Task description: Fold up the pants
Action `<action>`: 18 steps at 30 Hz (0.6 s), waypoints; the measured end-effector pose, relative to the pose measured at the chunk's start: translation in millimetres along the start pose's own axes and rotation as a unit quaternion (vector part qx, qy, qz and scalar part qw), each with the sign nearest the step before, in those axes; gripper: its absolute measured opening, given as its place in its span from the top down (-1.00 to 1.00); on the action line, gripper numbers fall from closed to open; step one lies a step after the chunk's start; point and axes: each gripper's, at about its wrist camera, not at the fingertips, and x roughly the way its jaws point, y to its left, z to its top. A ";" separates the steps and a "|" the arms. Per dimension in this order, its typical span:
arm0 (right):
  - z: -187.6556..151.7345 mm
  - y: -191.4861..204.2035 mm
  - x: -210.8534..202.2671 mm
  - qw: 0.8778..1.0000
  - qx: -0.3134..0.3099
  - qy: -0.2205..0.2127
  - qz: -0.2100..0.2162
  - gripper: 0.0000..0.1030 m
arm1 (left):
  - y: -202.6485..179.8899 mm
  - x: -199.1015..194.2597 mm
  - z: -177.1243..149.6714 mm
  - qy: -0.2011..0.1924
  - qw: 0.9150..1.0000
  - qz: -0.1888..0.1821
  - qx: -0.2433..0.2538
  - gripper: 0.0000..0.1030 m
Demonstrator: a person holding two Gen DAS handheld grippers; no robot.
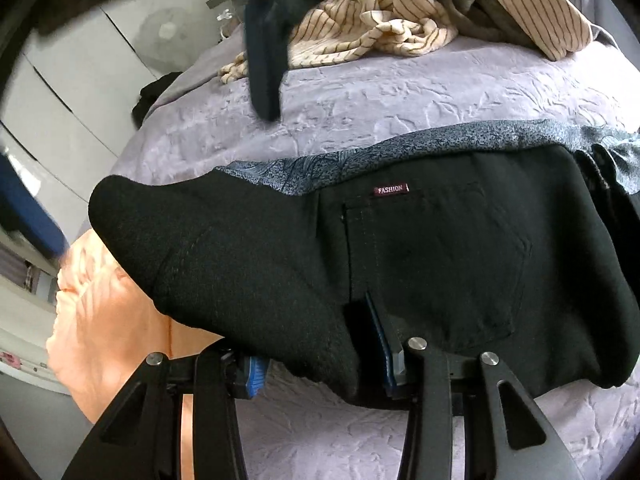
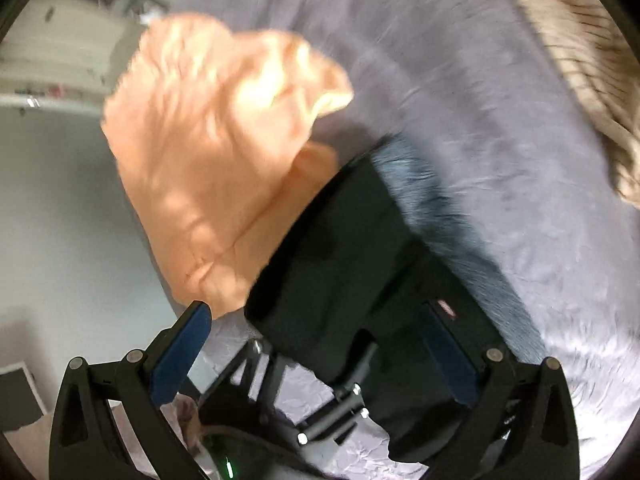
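Black pants (image 1: 432,248) with a "FASHION" label (image 1: 392,189) and a back pocket lie spread on the lavender bedspread (image 1: 380,92). My left gripper (image 1: 320,360) is shut on a fold of the black fabric at the near edge, and the cloth bulges up between its blue pads (image 1: 382,340). In the right wrist view my right gripper (image 2: 316,356) hovers open above the same pants (image 2: 340,248), its fingers wide apart and touching nothing. The picture there is blurred. The left gripper's metal linkage (image 2: 344,396) shows below it.
An orange cloth (image 1: 120,312) lies at the bed's left edge beside the pants. A blue-grey patterned garment (image 1: 400,152) peeks out under the pants' far edge. Striped beige clothes (image 1: 400,20) are heaped at the back. White cabinets (image 1: 72,92) stand beyond the bed.
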 end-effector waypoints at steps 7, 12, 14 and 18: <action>8.7 -1.5 42.5 0.998 -0.009 0.065 -0.022 0.57 | 1.1 -6.8 -0.9 0.003 1.000 -0.011 0.003 0.15; -30.2 -35.9 -4.6 0.998 0.019 -0.020 0.051 0.61 | -15.0 -41.7 9.3 -0.043 0.998 -0.007 0.038 0.14; -47.4 -48.7 -24.8 0.994 0.037 -0.055 0.085 0.61 | -21.0 -54.5 19.0 -0.057 0.997 -0.012 0.045 0.14; -99.9 -87.9 -63.8 0.974 0.092 -0.135 0.159 0.61 | -39.5 -90.8 41.7 -0.091 0.994 -0.030 0.057 0.14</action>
